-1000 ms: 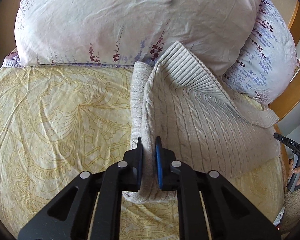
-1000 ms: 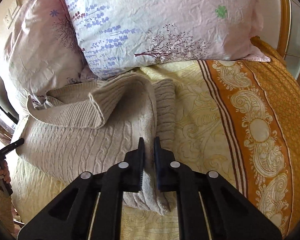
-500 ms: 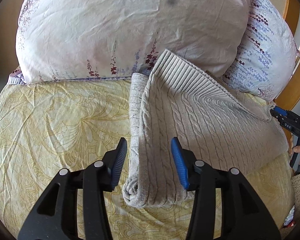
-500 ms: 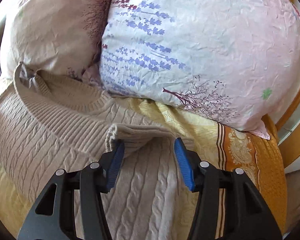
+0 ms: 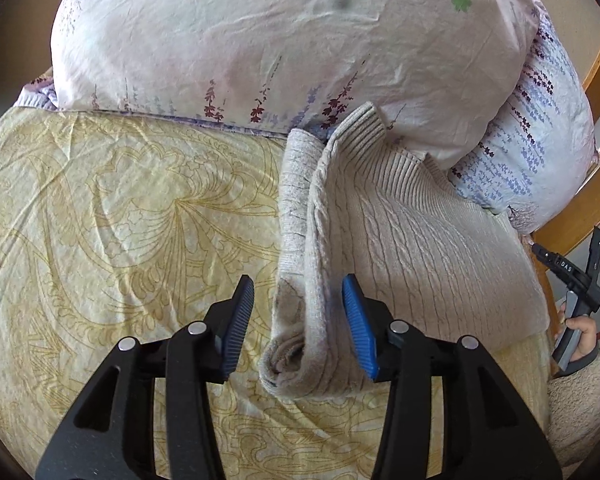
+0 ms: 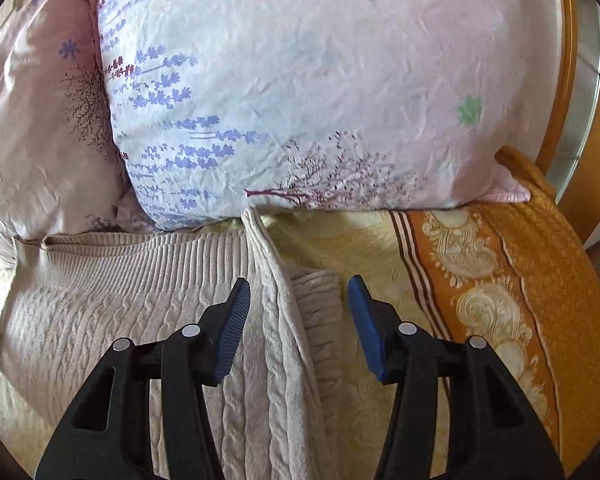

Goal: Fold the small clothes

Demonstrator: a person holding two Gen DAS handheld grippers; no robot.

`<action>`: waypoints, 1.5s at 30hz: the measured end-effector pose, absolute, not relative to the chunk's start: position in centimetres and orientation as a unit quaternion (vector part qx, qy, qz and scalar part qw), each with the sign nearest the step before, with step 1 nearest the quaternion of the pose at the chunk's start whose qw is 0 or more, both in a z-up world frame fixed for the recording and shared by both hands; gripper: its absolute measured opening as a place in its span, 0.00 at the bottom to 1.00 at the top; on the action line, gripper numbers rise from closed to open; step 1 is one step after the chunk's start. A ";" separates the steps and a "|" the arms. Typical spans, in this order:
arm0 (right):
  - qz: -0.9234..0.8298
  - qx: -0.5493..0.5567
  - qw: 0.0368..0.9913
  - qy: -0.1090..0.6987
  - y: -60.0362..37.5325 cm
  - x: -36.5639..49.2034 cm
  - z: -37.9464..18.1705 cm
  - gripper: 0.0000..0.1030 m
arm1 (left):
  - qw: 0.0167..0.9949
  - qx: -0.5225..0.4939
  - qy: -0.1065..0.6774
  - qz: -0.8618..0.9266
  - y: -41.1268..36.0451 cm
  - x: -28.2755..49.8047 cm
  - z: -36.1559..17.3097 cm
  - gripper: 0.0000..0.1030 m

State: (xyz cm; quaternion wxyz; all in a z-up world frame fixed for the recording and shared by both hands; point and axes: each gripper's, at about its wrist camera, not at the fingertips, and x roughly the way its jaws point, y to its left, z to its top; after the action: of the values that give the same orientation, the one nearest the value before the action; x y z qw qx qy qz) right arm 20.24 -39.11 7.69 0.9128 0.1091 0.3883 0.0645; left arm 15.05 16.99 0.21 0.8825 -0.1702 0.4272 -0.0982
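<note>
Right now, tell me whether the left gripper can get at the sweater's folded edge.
Probably yes: the left gripper hangs open right over the sweater, its folded edge between the fingers, with nothing in the way.

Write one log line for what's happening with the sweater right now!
stage: fold laid | sweater: folded, on bedspread | left hand-held gripper: open, straddling fold | right hand-held gripper: open, over edge

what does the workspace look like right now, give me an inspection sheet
surface: bed with yellow patterned cover, orange border on one side.
job's things: beige knit sweater, side folded over, top against the pillows.
clutter: nothing seen.
grippers: left gripper open, astride the sweater's folded edge; right gripper open over the sweater, pads clear.
cables: nothing seen.
surroundings: two floral pillows, wooden bed frame, person's hand on a handle.
</note>
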 end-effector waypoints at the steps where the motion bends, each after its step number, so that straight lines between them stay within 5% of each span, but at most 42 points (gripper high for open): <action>1: 0.072 0.131 0.907 0.395 -39.7 19.9 7.4 0.52 | 0.880 -0.173 0.429 -0.103 16.9 15.0 0.1 0.46; 4: 0.087 0.169 0.897 0.400 -40.4 18.5 6.6 0.52 | 0.878 -0.181 0.429 -0.108 16.2 15.1 0.1 0.57; 12: 0.158 0.109 0.915 0.355 -35.6 15.3 7.0 0.52 | 0.867 -0.198 0.443 -0.110 15.0 16.9 0.0 0.61; 16: 0.143 0.042 0.906 0.397 -32.5 16.1 5.4 0.66 | 0.869 -0.174 0.453 -0.099 13.8 17.5 -0.2 0.66; 26: 0.129 0.023 0.905 0.404 -31.2 16.9 4.1 0.82 | 0.867 -0.180 0.456 -0.090 12.9 19.1 -0.3 0.67; 36: 0.150 0.033 0.901 0.407 -31.0 16.9 3.9 0.94 | 0.844 -0.285 0.444 -0.094 13.8 20.2 -1.1 0.45; 45: 0.216 0.163 0.882 0.385 -34.3 17.3 4.2 0.99 | 0.802 -0.396 0.433 -0.110 14.3 20.4 -2.3 0.22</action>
State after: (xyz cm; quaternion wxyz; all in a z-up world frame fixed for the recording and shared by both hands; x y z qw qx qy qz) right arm 17.27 -34.33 4.23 0.8822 0.1631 0.3855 0.2157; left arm 20.43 14.34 -2.29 0.8024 -0.3955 0.4332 -0.1100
